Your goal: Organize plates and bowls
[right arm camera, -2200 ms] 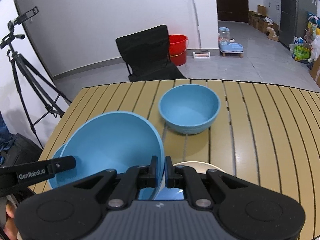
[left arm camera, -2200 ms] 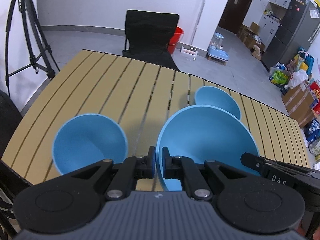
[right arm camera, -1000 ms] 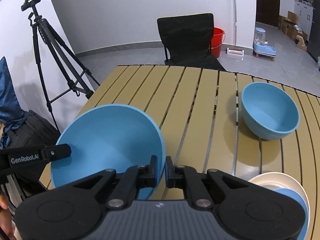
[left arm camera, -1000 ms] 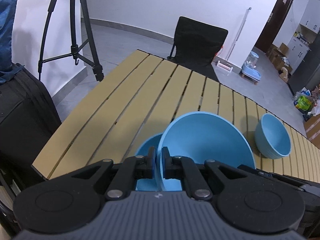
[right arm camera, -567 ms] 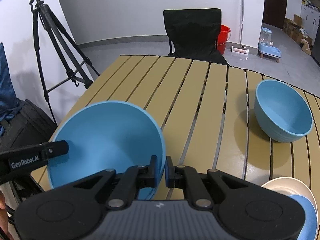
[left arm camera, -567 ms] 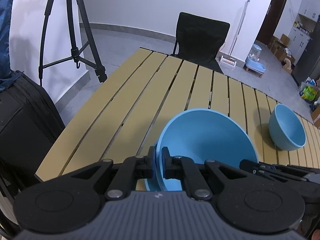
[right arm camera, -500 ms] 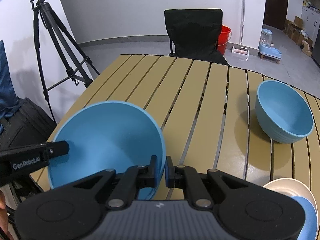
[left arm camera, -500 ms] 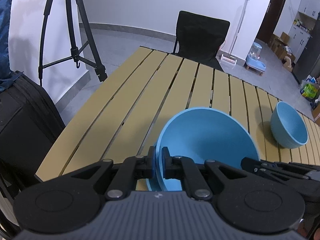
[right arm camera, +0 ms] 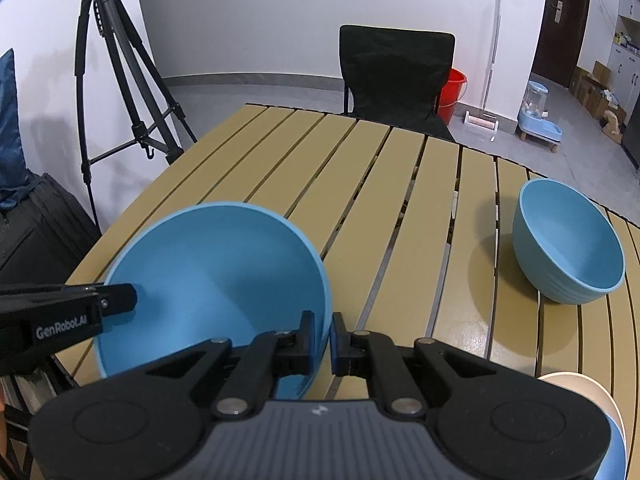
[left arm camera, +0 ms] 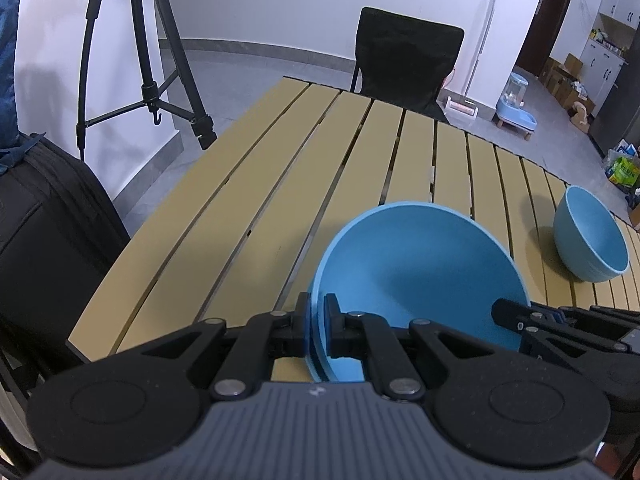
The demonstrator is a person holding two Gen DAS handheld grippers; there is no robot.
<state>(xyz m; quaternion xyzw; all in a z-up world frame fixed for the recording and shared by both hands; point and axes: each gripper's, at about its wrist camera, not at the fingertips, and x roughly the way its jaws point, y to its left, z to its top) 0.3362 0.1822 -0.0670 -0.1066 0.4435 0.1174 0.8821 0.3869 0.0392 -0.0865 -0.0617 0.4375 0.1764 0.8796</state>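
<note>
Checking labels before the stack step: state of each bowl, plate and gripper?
large blue bowl: tilted, gripped at opposite rims
left gripper: shut on its rim
right gripper: shut on its rim
small blue bowl: upright, empty, on table
cream plate: mostly cut off, holds something blue

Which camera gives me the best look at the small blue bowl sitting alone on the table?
The right wrist view: the small bowl sits whole and large there, with rim, inside and shadow all clear on the table. The left wrist view shows the same bowl smaller, out near the right edge and more distorted.
</note>
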